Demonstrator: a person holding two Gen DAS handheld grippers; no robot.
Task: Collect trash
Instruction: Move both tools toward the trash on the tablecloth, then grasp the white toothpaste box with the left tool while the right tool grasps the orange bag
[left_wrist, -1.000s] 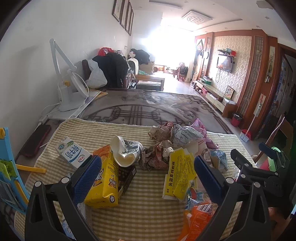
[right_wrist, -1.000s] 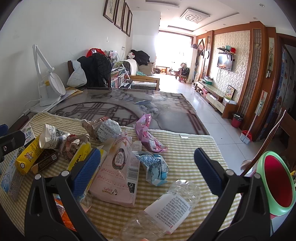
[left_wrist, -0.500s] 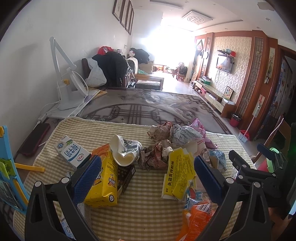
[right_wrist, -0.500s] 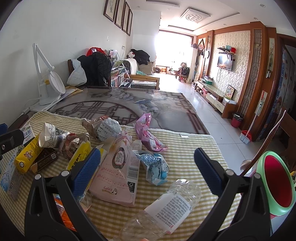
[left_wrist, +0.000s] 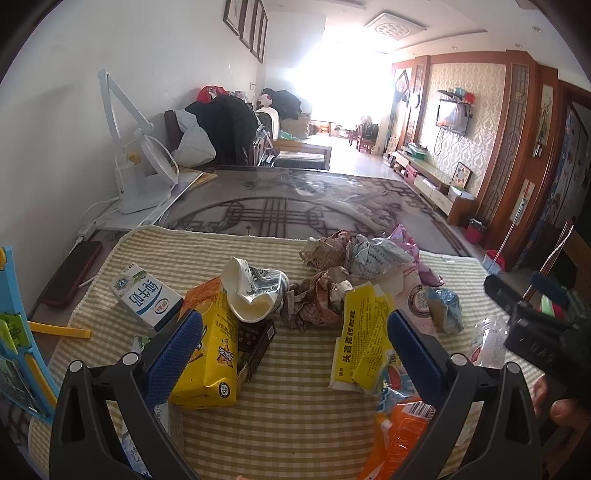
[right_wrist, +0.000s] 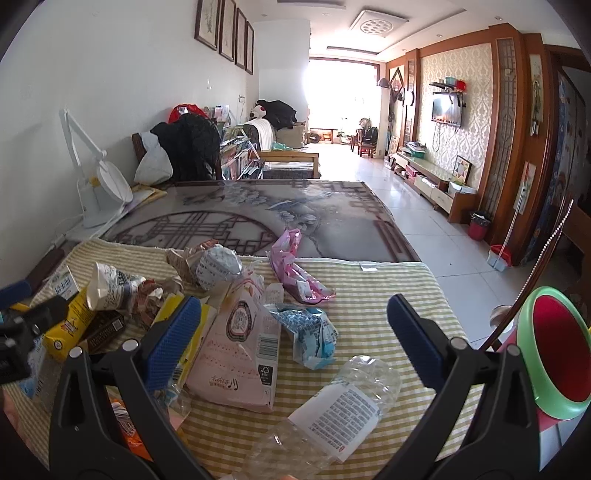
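A long desk (right_wrist: 258, 221) runs away from the cameras, its near end covered by a yellow-and-white checked cloth (left_wrist: 288, 417) strewn with trash. A red bin with a green rim (right_wrist: 557, 354) stands just past the desk's right edge. The left hand-held gripper (left_wrist: 293, 328) hovers above the cloth with its blue-padded fingers spread wide and nothing between them; the right hand-held gripper (right_wrist: 293, 325) hangs the same way, wide apart and empty. On the left of the heap lies a yellow snack box (left_wrist: 212, 354), with a white and blue milk carton (left_wrist: 146, 301) beside it and a crushed paper cup (left_wrist: 251, 291) resting against its far end. A flattened pink carton (right_wrist: 240, 350) lies near the middle, a crushed clear plastic bottle (right_wrist: 347, 398) in front of it to the right. A yellow wrapper (left_wrist: 364, 332) lies beside brown crumpled paper (left_wrist: 317, 299). Smaller pieces follow: a blue crumpled wrapper (right_wrist: 310, 332), a pink foil wrapper (right_wrist: 295, 273), and an orange packet (left_wrist: 399, 435) at the near edge
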